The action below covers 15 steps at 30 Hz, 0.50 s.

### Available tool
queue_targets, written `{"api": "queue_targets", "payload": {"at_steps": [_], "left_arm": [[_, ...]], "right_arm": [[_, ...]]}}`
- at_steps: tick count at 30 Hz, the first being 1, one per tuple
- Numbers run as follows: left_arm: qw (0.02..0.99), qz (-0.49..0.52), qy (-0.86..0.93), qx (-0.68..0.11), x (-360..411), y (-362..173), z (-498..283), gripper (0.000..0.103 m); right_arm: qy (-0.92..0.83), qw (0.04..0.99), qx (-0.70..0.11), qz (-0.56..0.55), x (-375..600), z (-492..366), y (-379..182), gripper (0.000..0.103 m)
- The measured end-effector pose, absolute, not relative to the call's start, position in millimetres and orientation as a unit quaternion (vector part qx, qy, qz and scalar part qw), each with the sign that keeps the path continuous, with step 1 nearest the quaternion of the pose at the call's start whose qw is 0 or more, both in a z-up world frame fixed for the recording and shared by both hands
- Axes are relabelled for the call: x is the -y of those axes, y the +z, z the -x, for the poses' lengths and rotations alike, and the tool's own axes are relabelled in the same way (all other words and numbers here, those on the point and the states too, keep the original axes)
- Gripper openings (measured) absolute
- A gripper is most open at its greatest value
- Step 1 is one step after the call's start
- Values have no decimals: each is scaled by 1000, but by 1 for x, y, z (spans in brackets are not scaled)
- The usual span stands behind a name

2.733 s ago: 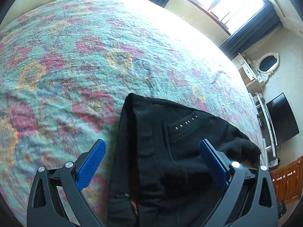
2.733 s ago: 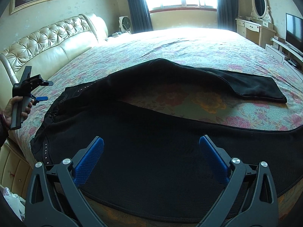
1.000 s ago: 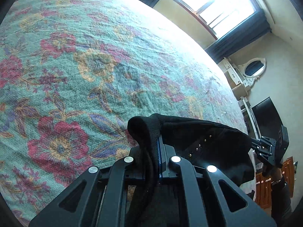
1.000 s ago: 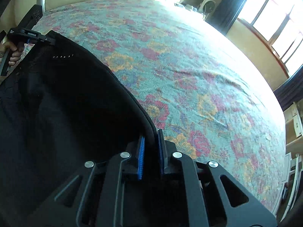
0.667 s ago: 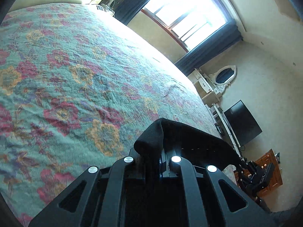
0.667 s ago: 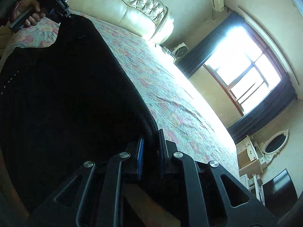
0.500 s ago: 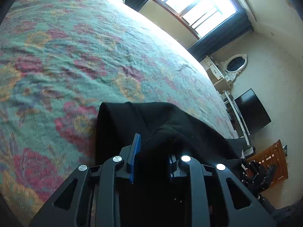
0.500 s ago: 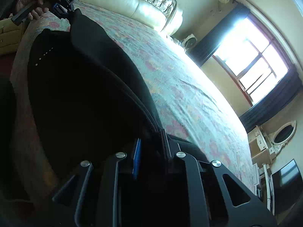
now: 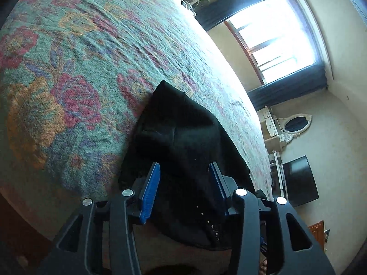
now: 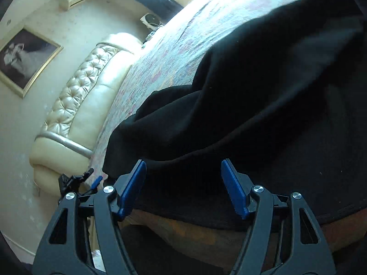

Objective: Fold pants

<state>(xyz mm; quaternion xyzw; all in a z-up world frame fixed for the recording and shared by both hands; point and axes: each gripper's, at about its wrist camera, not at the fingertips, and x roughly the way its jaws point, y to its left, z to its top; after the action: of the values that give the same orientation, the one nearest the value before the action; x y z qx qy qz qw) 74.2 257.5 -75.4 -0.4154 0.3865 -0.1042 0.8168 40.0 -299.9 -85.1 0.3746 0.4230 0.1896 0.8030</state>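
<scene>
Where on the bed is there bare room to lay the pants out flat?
Bare floral bedspread stretches from the black pants toward the window. It's crowded at the near edge, where the pants bunch under the left tool and right tool.

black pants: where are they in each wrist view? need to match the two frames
Left wrist: black pants lie lower centre, a dark heap on the floral bedspread, between and ahead of the open left gripper.
Right wrist: pants fill centre and right, lying beyond the open right gripper.
Shared landmark: the floral bedspread, which appears upper centre in the right view.
</scene>
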Motion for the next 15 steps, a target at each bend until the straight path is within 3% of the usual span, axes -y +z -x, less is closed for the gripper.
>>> {"api": "queue_targets", "payload": {"at_steps": [5,11,15], "left_arm": [[799,445,-62,-399,-246,-90,-91,48],[789,482,-7,-382,-247,-95,-80,48],[783,489,2,-385,-246,-100,-86,57]], "right_arm": [[174,765,-404,-470,306,-47,-99,68],[176,737,-417,-501,287,-62,-110,70],[158,728,-419,-519,290,-62,-115,70]]}}
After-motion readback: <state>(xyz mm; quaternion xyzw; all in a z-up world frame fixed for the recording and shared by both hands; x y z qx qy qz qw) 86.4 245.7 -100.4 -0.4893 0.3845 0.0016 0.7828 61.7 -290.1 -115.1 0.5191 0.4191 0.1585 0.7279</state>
